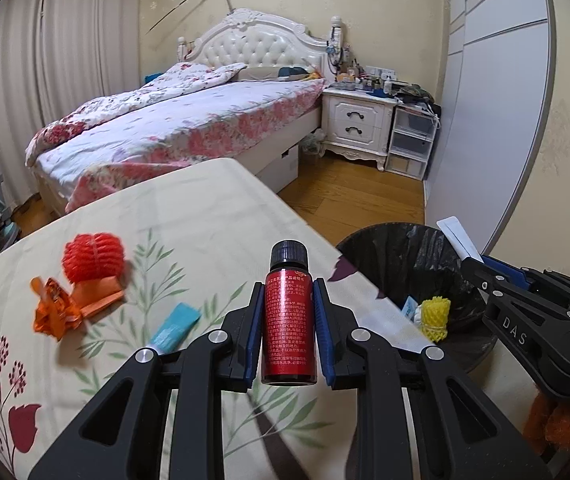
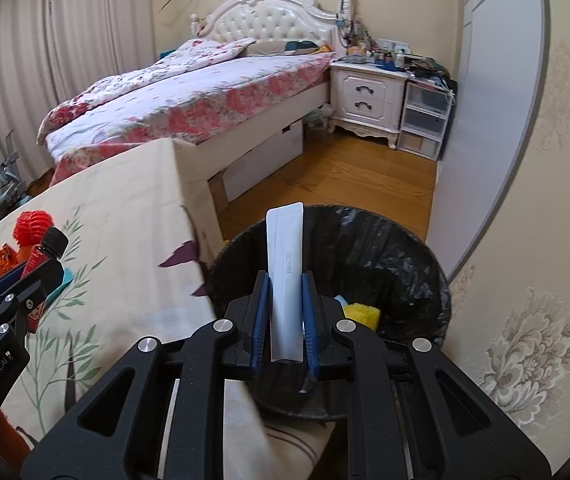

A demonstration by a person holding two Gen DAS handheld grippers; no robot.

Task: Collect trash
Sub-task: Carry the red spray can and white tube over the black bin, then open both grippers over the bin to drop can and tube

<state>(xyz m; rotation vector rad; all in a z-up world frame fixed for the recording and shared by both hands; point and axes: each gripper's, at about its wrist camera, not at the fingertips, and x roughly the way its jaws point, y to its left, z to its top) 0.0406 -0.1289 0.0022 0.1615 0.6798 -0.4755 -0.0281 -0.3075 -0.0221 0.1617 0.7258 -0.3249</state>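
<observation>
My left gripper is shut on a small red bottle with a black cap, held upright over the floral table near its right edge. My right gripper is shut on a flat white wrapper and hangs above the black-lined trash bin. Inside the bin lies a yellow foam net. On the table sit a red foam net, a crumpled orange wrapper and a teal packet. The right gripper shows at the right in the left wrist view.
The bin stands on the wooden floor beside the table's right edge. Beyond it are a bed with floral bedding, a white nightstand, plastic drawers and a grey wardrobe door on the right.
</observation>
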